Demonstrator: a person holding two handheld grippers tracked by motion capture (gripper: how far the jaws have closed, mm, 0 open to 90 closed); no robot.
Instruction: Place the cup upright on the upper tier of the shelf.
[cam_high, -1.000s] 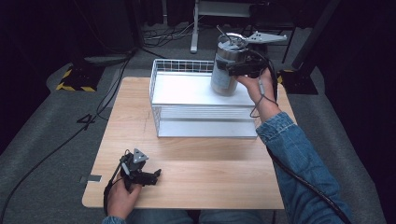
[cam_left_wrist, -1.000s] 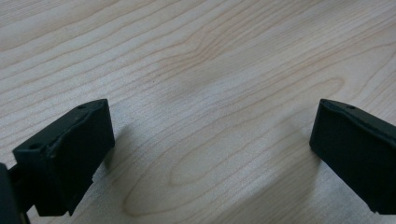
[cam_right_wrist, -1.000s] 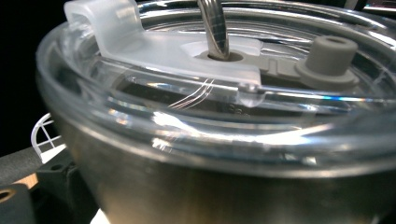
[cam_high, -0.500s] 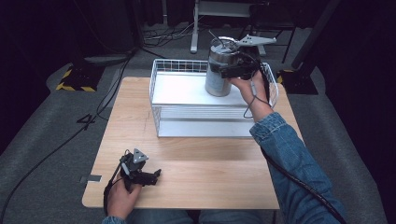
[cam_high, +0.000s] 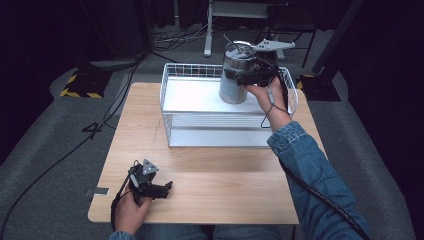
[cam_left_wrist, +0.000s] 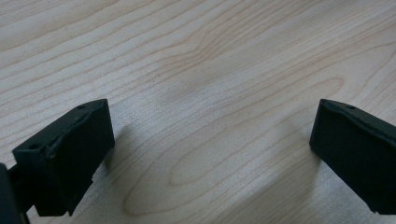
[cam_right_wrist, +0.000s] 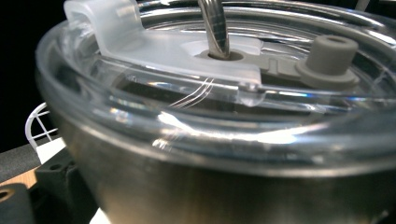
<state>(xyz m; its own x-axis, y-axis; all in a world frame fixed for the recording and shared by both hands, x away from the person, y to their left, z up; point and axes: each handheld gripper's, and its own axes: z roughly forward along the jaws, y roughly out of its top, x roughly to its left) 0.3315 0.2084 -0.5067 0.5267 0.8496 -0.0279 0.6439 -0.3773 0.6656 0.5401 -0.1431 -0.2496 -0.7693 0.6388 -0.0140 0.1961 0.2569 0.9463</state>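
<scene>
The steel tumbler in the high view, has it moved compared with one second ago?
Yes. The steel tumbler, held by the right gripper, has moved left and lower against the white wire basket, from its right rim toward its inside.

Bright lit table (cam_high: 200, 190), dark surroundings, glare on blurred close lid (cam_right_wrist: 196, 116)

**Camera positions**

High view: fixed above the person's side, facing forward and down; takes in the whole wooden table (cam_high: 210, 195), the wire basket (cam_high: 172, 127) and dark floor beyond.

Left gripper view: very near the tabletop (cam_left_wrist: 210, 70), looking down along its own spread jaws at bare wood grain, the same surface the high view has at near left.

Right gripper view: pressed close to the steel cup (cam_right_wrist: 196, 186), just below its clear lid (cam_right_wrist: 154, 88); the high view shows that cup (cam_high: 234, 82) over the basket.
</scene>
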